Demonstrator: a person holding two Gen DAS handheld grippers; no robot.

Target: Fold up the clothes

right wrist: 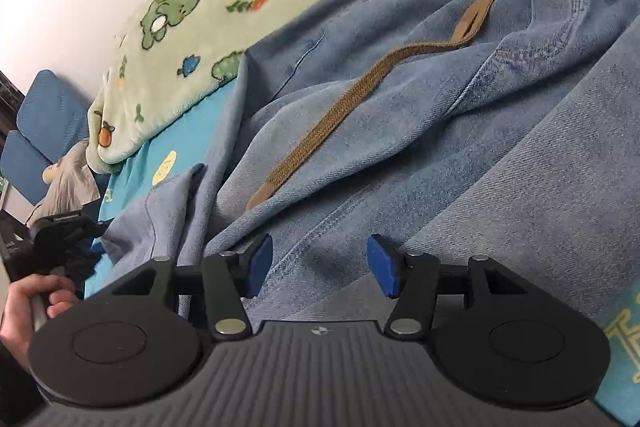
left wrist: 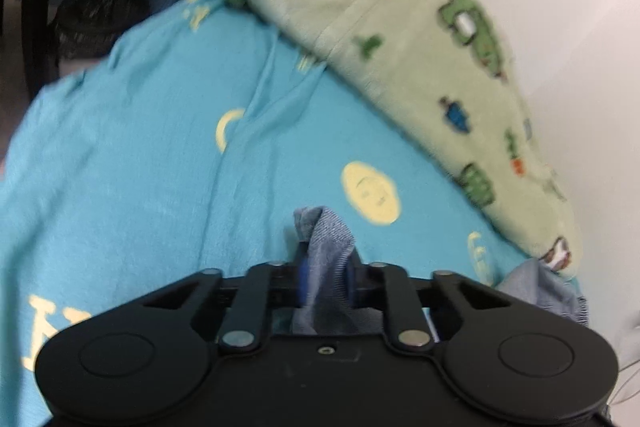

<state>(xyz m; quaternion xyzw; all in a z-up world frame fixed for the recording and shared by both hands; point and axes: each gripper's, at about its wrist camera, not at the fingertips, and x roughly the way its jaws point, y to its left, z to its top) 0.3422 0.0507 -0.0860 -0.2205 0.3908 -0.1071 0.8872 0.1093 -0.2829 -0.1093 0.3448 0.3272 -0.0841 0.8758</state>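
Here, jeans (right wrist: 400,131) spread on bed (left wrist: 120,147); soft, rather heavy, limp denim. Left claw (left wrist: 325,267) pinching a hem corner; right claw (right wrist: 320,263) wide above leg. Best held by hems or waistband.

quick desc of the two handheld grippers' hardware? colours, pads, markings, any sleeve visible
Both match: the left gripper and right gripper have black bodies with two round discs, black linkage bars on silver rivets, and blue finger pads. The right's top plate is ribbed grey with a small compass-like mark. A bare hand grips a grey handle; no sleeve visible.
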